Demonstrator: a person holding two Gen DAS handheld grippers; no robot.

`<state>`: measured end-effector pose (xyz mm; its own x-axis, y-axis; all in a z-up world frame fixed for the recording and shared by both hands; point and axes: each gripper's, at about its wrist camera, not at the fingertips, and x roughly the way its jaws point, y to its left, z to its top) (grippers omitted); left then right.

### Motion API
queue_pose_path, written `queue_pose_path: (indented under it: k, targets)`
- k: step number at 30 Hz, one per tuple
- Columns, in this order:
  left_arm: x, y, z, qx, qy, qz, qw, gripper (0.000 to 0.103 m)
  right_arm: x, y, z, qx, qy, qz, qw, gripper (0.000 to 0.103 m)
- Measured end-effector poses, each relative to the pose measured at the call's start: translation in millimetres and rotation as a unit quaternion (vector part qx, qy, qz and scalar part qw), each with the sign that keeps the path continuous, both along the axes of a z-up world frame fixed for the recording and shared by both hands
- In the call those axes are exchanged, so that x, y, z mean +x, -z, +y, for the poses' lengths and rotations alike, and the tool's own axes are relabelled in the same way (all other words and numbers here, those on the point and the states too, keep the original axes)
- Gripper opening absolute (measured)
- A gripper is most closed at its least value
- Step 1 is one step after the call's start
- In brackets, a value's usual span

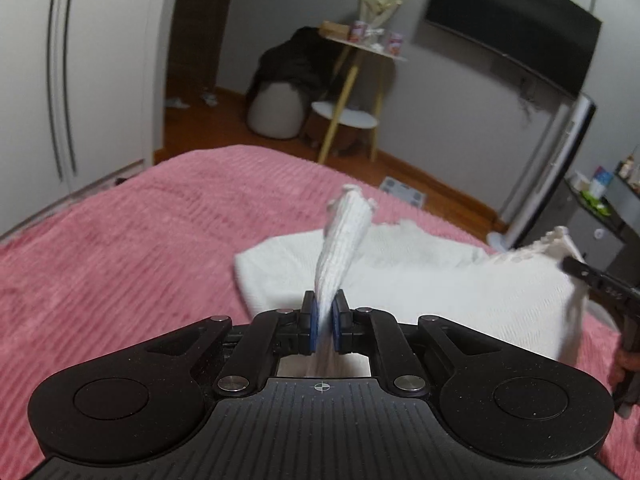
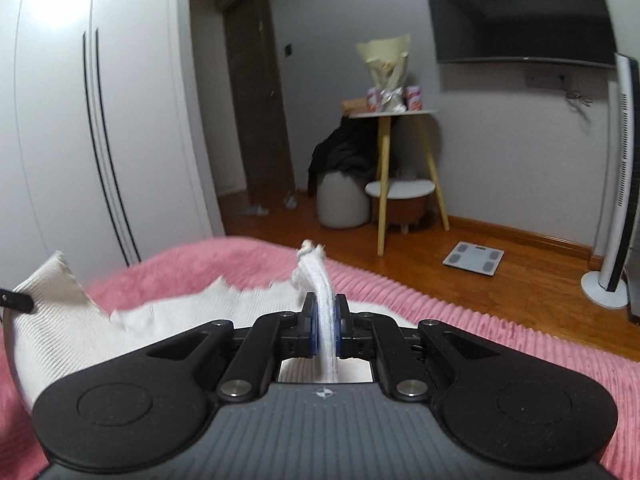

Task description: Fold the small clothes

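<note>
A white ribbed knit garment (image 1: 420, 280) lies on the pink bedspread (image 1: 120, 248), with its two near corners lifted. My left gripper (image 1: 325, 312) is shut on one corner, which stands up between the blue pads. My right gripper (image 2: 325, 314) is shut on the other corner of the garment (image 2: 160, 316). The right gripper also shows at the right edge of the left wrist view (image 1: 600, 280), and the left gripper's tip shows at the left edge of the right wrist view (image 2: 16, 300). The cloth hangs slack between the two grippers.
Beyond the bed's far edge is a wooden floor with a scale (image 2: 474, 258), a yellow-legged side table (image 2: 400, 184), a white pouf (image 2: 342, 200) and a tower fan (image 2: 616, 184). A white wardrobe (image 2: 100, 120) stands left. A TV (image 2: 520, 12) hangs on the wall.
</note>
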<state>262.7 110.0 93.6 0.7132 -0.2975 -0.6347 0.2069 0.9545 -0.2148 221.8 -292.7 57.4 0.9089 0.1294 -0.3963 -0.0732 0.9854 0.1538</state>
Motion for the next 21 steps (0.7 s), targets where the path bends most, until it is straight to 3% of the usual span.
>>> queue_pose_path:
  k: [3, 4, 5, 6, 7, 8, 12, 17, 18, 19, 20, 21]
  targets:
    - [12.4, 14.1, 1.2, 0.026, -0.027, 0.019, 0.9991, 0.023, 12.7, 13.8, -7.2, 0.017, 0.007, 0.024, 1.0, 0.007]
    - [14.5, 19.2, 1.2, 0.028, -0.027, 0.027, 0.9989, 0.037, 18.3, 20.9, -9.2, 0.021, 0.009, 0.036, 0.999, 0.007]
    - [16.6, 24.0, -0.5, 0.035, -0.023, 0.04, 0.9983, 0.058, 24.9, 29.0, -10.8, 0.021, 0.009, 0.051, 0.998, 0.009]
    - [17.3, 28.7, -1.8, 0.043, -0.021, 0.05, 0.9976, 0.067, 31.9, 37.8, -11.9, 0.019, 0.012, 0.076, 0.997, 0.011]
    - [16.9, 33.5, -3.5, 0.048, -0.016, 0.054, 0.9973, 0.078, 36.6, 45.4, -13.9, 0.024, 0.015, 0.098, 0.995, 0.018]
    - [17.2, 39.2, -5.5, 0.055, -0.012, 0.057, 0.9968, 0.082, 40.6, 51.6, -16.2, 0.036, 0.007, 0.116, 0.993, 0.028]
    - [29.7, 63.3, -17.4, 0.085, 0.012, 0.087, 0.9926, 0.085, 48.4, 65.8, -12.2, 0.011, -0.01, 0.144, 0.989, 0.032]
    - [48.8, 88.3, -27.6, 0.132, 0.016, 0.08, 0.9879, 0.092, 59.4, 70.4, -0.6, -0.013, -0.023, 0.156, 0.987, 0.031]
    - [53.1, 93.1, -26.6, 0.129, 0.017, 0.088, 0.9875, 0.092, 60.6, 70.9, 2.1, -0.021, -0.029, 0.157, 0.987, 0.03]
    - [56.4, 96.5, -23.7, 0.12, 0.01, 0.096, 0.988, 0.092, 63.0, 71.4, 4.3, -0.025, -0.034, 0.161, 0.986, 0.022]
    - [58.7, 97.9, -20.1, 0.101, -0.001, 0.1, 0.9899, 0.089, 65.4, 73.1, 6.3, -0.029, -0.037, 0.168, 0.985, 0.012]
    - [59.6, 98.3, -15.8, 0.073, -0.006, 0.104, 0.9919, 0.086, 66.2, 75.2, 8.2, -0.034, -0.04, 0.171, 0.984, 0.009]
